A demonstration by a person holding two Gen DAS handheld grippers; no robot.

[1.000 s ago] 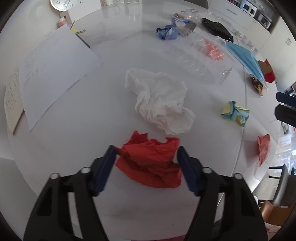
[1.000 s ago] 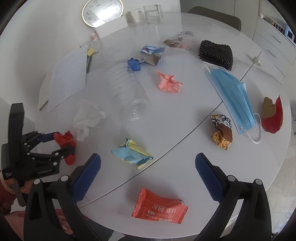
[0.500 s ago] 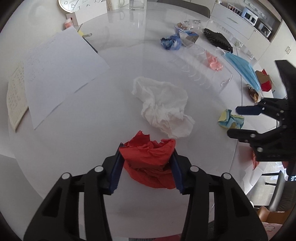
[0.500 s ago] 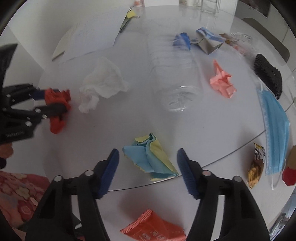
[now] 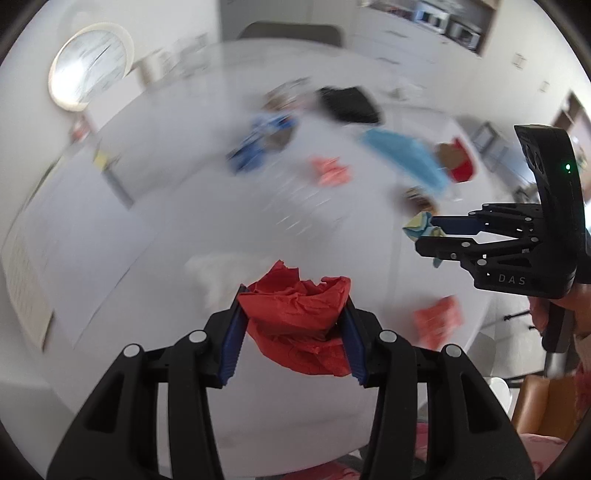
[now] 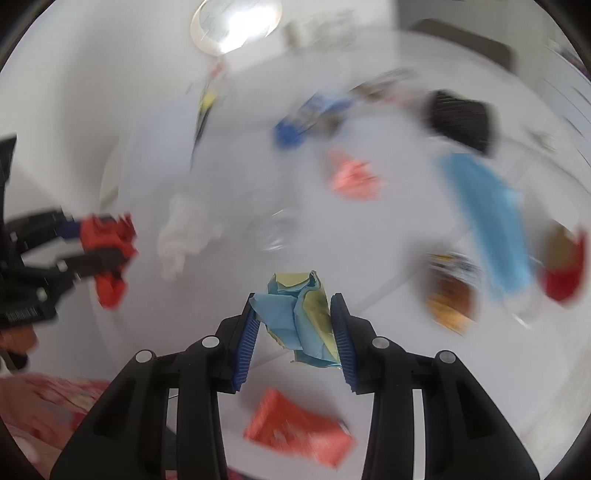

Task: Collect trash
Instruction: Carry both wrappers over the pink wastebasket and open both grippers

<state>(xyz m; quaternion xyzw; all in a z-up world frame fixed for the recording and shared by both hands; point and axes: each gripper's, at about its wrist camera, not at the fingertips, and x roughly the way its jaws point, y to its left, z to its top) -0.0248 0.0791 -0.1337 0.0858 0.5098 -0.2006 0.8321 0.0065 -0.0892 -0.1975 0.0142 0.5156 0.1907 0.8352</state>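
Gripping red paper (image 5: 295, 317) and blue-yellow paper (image 6: 299, 314) between each gripper's fingers (image 5: 232, 343).

So there's a round white worktop (image 5: 155, 369), glossy. A round wall clock (image 5: 88, 66) with a pale rim leans at the far edge, catching a lot of glare. White paper sheets (image 5: 70, 243) lie on the left side, a yellow-tipped thing (image 6: 207, 99) near them, too blurred to name. A dark chair back (image 5: 288, 31) sits behind the worktop, white cabinets (image 5: 424, 40) further back.
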